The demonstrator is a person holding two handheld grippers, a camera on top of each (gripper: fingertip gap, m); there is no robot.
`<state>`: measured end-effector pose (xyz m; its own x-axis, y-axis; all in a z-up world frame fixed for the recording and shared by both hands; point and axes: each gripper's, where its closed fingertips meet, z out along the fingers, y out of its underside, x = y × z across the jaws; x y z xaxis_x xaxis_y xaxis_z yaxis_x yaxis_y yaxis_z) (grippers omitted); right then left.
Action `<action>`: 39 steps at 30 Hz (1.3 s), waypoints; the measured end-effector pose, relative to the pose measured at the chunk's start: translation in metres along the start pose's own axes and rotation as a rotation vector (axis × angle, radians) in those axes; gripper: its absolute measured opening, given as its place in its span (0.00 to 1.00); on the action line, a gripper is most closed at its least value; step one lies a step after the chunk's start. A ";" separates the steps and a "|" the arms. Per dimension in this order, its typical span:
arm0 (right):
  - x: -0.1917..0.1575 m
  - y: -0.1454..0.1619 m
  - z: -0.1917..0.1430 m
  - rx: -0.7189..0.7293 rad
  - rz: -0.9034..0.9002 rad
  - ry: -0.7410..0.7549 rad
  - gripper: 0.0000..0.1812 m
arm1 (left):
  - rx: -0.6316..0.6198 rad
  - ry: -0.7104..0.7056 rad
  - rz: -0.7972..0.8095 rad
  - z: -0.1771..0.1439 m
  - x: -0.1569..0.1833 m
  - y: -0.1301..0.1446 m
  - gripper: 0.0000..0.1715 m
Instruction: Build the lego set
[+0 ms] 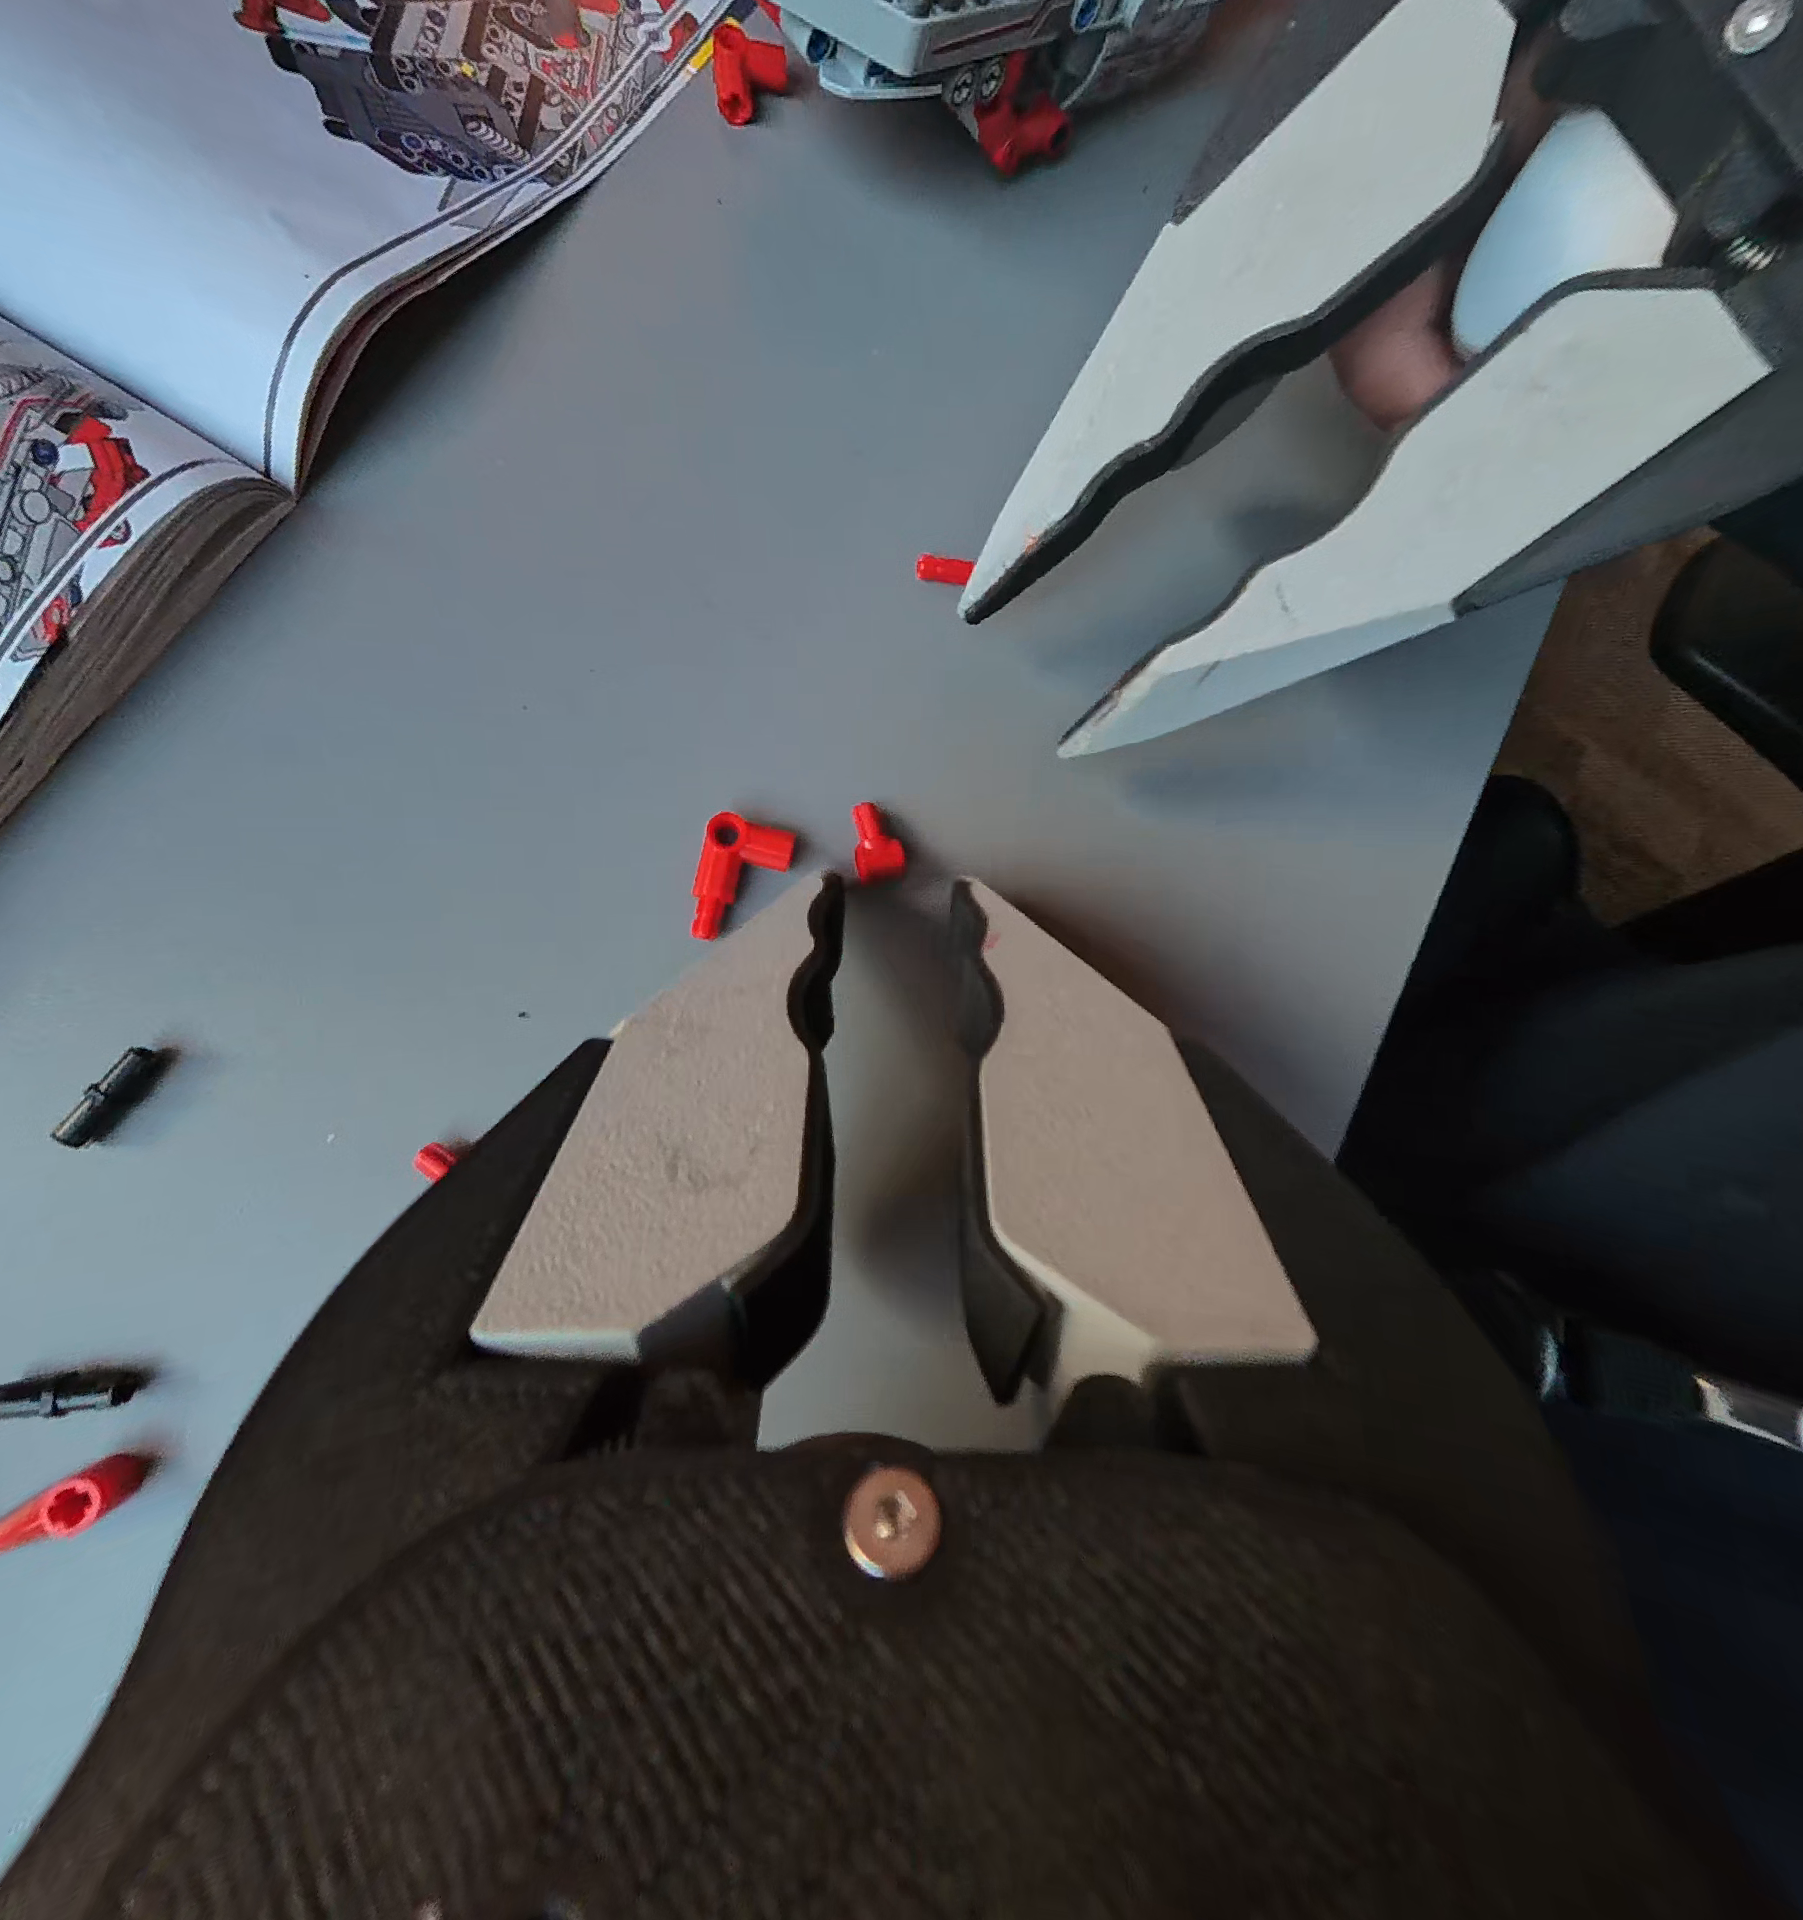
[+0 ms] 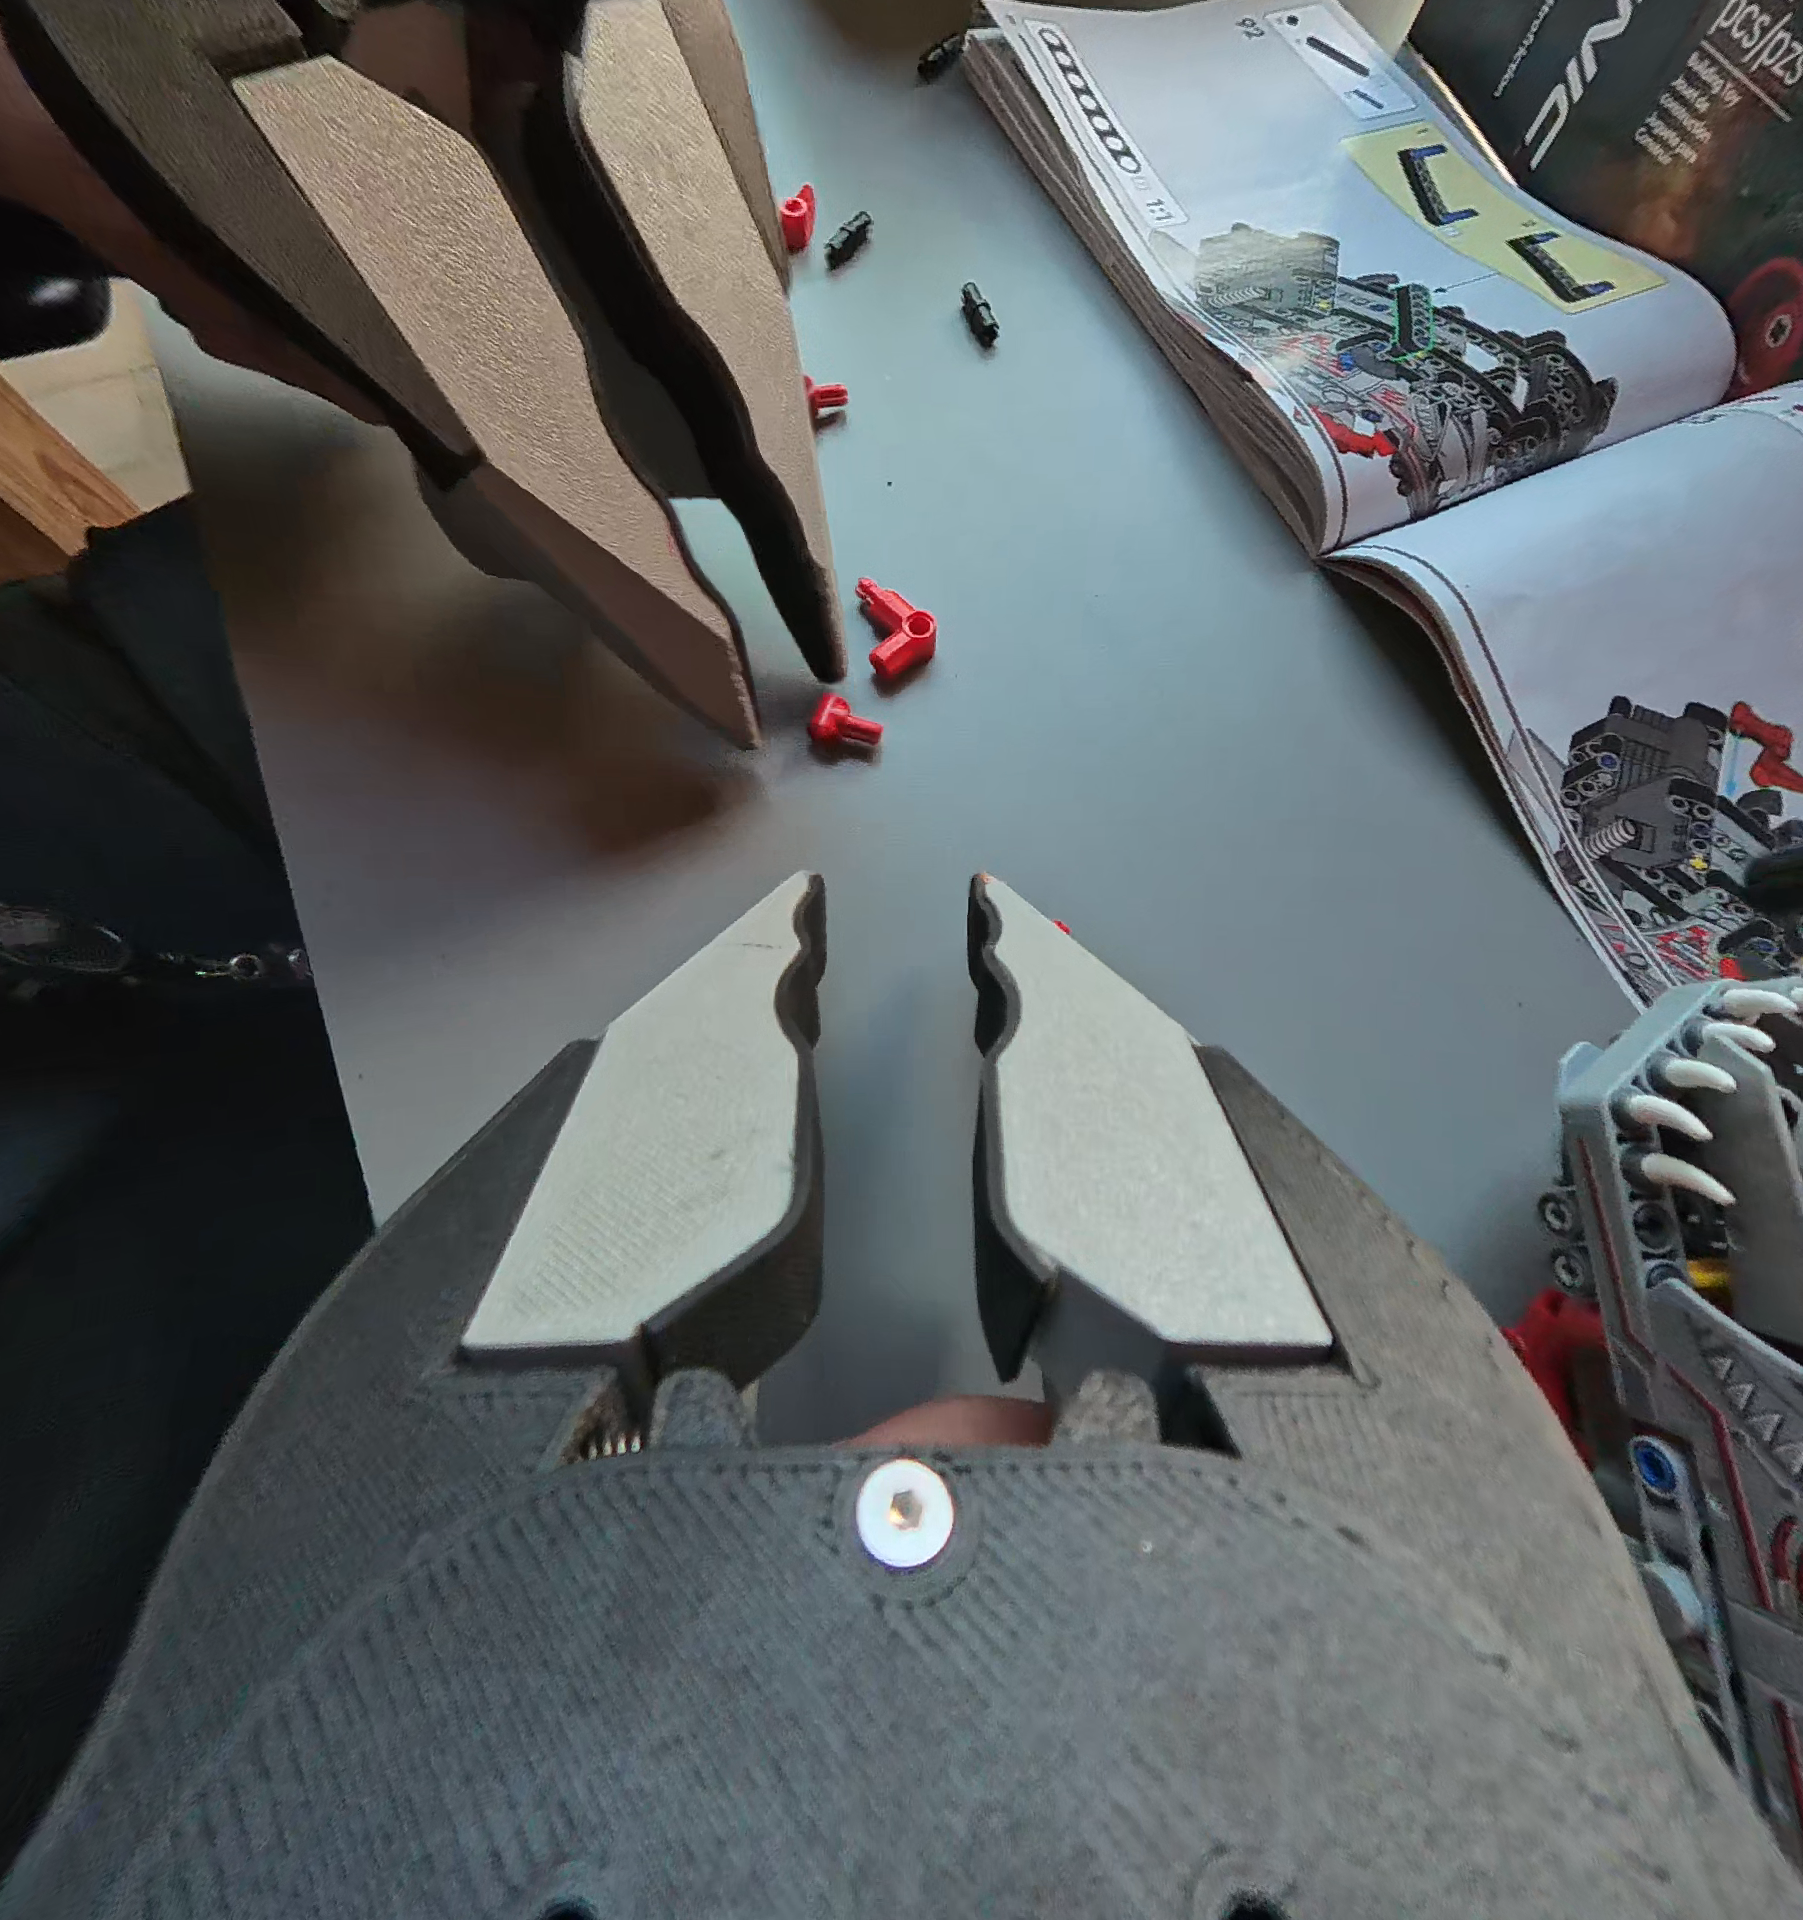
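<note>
While the left gripper [image 1: 892, 883] hangs low over the grey table [image 1: 564, 623], its jaws stand spread with nothing between them, tips just short of a small red L-shaped connector [image 1: 876, 844]; a larger red angled connector [image 1: 736, 862] lies just beside it, and that's the danger, I'd say; close in carelessly and the tips could nudge either piece away or catch the wrong one; the right gripper [image 2: 897, 883] waits nearby, jaws also spread and empty, with a short red pin [image 1: 941, 568] by its tip; black pins [image 1: 112, 1093] sit well apart to the left; the half-built grey model with white teeth [image 2: 1686, 1195] rests at the table's far side, beside the open instruction booklet [image 2: 1448, 312]; small slick parts on a smooth top may skid or flip under a pinch.
</note>
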<state>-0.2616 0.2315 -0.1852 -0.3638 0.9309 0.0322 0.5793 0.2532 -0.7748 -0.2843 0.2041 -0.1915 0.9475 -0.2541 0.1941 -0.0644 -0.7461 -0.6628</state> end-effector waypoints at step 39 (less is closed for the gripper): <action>-0.002 -0.018 0.037 -0.077 0.075 0.094 0.10 | -0.007 0.017 0.014 -0.003 -0.037 -0.005 0.02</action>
<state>-0.2986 0.2155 -0.1944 -0.2494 0.9676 0.0384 0.6576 0.1984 -0.7267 -0.3196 0.2153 -0.1934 0.9410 -0.2747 0.1975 -0.0794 -0.7466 -0.6606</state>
